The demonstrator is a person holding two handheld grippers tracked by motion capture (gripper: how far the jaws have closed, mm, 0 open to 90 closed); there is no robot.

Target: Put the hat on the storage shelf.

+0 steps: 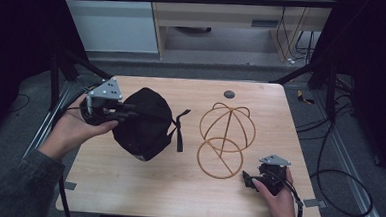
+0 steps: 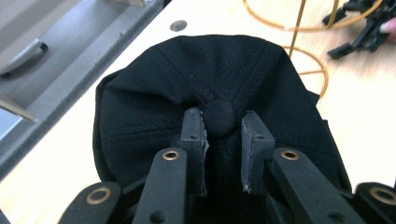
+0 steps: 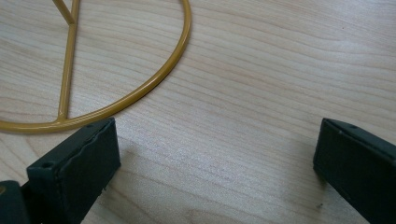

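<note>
A black cap [image 1: 147, 126] lies crown-up on the left half of the wooden table [image 1: 127, 185], its strap [image 1: 180, 130] trailing to the right. My left gripper [image 1: 130, 115] comes in from the left. In the left gripper view its jaws pinch the crown fabric on either side of the cap's top button [image 2: 219, 118], so the left gripper [image 2: 223, 140] is shut on the cap [image 2: 154, 98]. A gold wire stand [image 1: 224, 137] with a round base ring [image 3: 140, 91] stands right of the cap. My right gripper [image 1: 248, 180] rests low beside that ring. The right gripper [image 3: 215, 158] is open with bare wood between its jaws.
A round hole [image 1: 229, 94] sits in the table near the far edge. Cables [image 1: 328, 170] run over the floor to the right. The wire stand [image 2: 299, 28] and the other gripper [image 2: 362, 32] appear beyond the cap in the left gripper view.
</note>
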